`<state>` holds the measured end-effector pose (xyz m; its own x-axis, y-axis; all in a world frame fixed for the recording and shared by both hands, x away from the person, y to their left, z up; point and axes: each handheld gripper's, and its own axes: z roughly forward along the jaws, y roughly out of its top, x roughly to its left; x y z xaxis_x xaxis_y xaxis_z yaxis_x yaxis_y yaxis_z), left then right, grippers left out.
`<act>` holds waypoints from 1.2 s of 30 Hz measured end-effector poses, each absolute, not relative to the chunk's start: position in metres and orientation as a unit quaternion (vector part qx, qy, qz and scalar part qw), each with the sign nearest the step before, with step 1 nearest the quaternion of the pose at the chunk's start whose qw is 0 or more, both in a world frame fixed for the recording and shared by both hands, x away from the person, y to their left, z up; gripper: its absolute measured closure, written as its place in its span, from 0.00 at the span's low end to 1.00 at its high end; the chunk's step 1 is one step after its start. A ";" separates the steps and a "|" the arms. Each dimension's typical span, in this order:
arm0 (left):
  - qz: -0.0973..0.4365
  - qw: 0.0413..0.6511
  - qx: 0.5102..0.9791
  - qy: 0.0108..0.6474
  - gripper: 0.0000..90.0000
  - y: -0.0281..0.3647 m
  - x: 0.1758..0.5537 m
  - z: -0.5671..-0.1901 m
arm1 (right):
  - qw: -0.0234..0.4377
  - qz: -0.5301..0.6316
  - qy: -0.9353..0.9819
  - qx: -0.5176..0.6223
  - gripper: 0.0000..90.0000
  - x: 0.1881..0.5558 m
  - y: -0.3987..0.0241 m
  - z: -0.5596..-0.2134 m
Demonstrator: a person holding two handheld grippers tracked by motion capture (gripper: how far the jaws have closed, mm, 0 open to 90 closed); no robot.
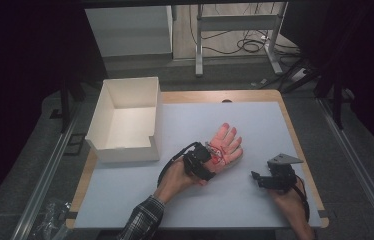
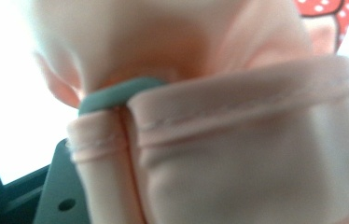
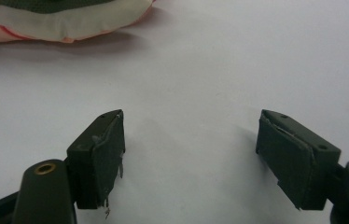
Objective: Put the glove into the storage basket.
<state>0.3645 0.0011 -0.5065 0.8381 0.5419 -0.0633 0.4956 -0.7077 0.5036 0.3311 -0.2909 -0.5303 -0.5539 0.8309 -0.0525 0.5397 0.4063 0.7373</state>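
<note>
A pink glove (image 1: 227, 144) lies flat, fingers spread toward the far side, in the middle of the white mat (image 1: 260, 120). My left gripper (image 1: 212, 161) sits at the glove's wrist end and is shut on the cuff. In the left gripper view the cuff's pink fabric (image 2: 238, 154) is folded over a grey pad (image 2: 121, 92), and a red dotted patch (image 2: 324, 7) shows at the top right. My right gripper (image 1: 255, 176) rests near the mat's right front with its jaws open and nothing between them (image 3: 189, 135). The glove's edge (image 3: 60, 21) lies ahead of it, apart.
An open white cardboard box (image 1: 125, 150) stands at the table's left, beside the mat. The wooden table edge (image 1: 295, 135) borders the mat on the right. Table legs and cables (image 1: 250, 45) lie on the floor beyond the far edge.
</note>
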 end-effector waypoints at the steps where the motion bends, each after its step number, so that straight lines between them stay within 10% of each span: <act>1: 0.041 0.261 0.922 0.283 0.45 0.002 0.365 -0.506 | 0.211 0.344 0.811 0.422 0.27 0.331 -0.291 -0.530; 36: 0.086 0.278 0.882 0.370 0.43 0.039 0.412 -0.422 | 0.211 0.345 0.811 0.422 0.27 0.331 -0.291 -0.531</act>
